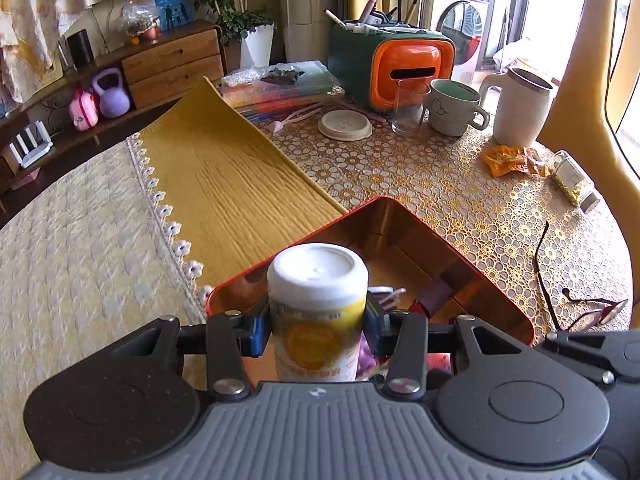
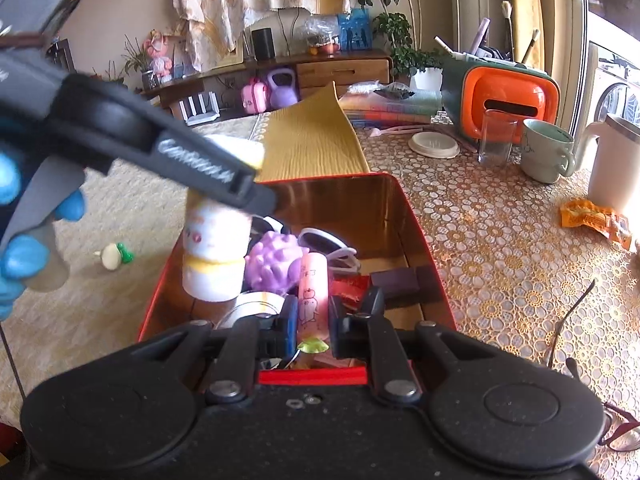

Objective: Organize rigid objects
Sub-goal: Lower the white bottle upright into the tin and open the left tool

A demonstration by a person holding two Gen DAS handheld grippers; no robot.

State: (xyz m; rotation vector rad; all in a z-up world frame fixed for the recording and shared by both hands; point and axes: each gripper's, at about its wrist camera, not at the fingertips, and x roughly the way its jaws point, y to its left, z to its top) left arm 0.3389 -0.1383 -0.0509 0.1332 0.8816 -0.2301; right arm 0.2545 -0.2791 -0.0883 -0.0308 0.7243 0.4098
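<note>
The left gripper (image 1: 318, 320) is clasping a white-capped yellow-labelled plastic bottle (image 1: 318, 300) and the right gripper (image 2: 313, 322) a pink cartoon-printed tube (image 2: 313, 296), both over the part-filled red metal tin (image 2: 416, 240) beneath, eyeglasses (image 1: 592, 312) remaining outside.

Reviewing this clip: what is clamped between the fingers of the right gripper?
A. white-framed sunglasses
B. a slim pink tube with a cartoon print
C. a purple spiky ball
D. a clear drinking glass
B: in the right wrist view the right gripper has both pads pressed on the slim pink tube with a cartoon print, held over the red metal tin; the purple spiky ball lies loose inside.
</note>
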